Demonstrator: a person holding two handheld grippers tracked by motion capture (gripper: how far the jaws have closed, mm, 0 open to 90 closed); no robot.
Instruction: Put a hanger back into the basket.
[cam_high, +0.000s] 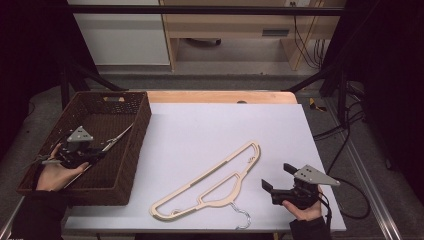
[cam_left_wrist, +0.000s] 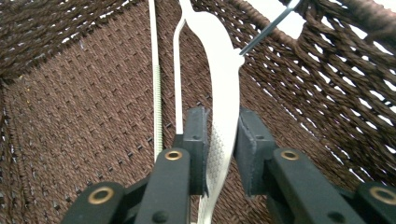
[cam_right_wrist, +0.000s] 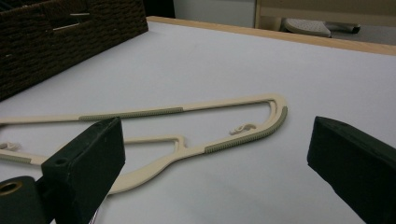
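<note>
Wicker basket (cam_high: 131, 150) wall could snag my white hanger (cam_left_wrist: 223, 93); left tool (cam_left_wrist: 219, 154) barely slack around it, right tool (cam_right_wrist: 210, 163) apart.

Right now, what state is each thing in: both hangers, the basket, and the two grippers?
Hanger in basket: lowered into the basket, between the left gripper's pads, one pad apart from it.
Hanger on table: lying flat, untouched.
Basket: upright on the table's left.
Left gripper: slightly open.
Right gripper: wide open, empty.
</note>
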